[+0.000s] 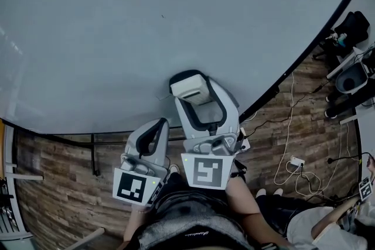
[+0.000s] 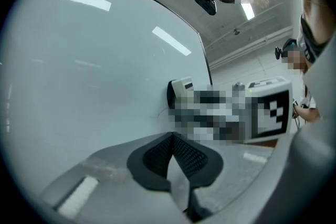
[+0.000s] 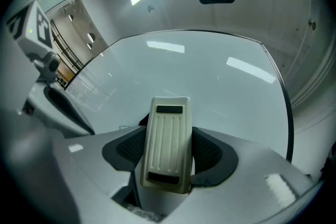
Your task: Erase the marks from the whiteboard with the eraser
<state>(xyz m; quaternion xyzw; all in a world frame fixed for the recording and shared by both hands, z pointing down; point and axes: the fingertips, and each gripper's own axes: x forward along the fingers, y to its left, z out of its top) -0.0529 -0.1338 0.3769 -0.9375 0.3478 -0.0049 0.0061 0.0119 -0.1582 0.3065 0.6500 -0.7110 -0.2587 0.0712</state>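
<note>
Whiteboard (image 1: 146, 26) fills most of the head view, a pale sheet with a dark rim, and it looks nearly clean. Below its lower edge is a wood-patterned floor (image 1: 58, 184) with white cables (image 1: 290, 126) trailing over it at the right. The right gripper (image 1: 188, 84) reaches up to the lower middle of the board, its marker cube (image 1: 208, 171) facing the camera. Its dark ribbed pads are clamped on either side of the eraser (image 3: 168, 141), a cream ribbed block standing lengthwise between them. Whether the eraser touches the board cannot be told. The left gripper (image 2: 171, 147) hangs lower, beside the right one, near the board's bottom edge, its pads pressed together with nothing between them. A faint thin squiggle (image 2: 156, 114) sits just left of the eraser
</note>
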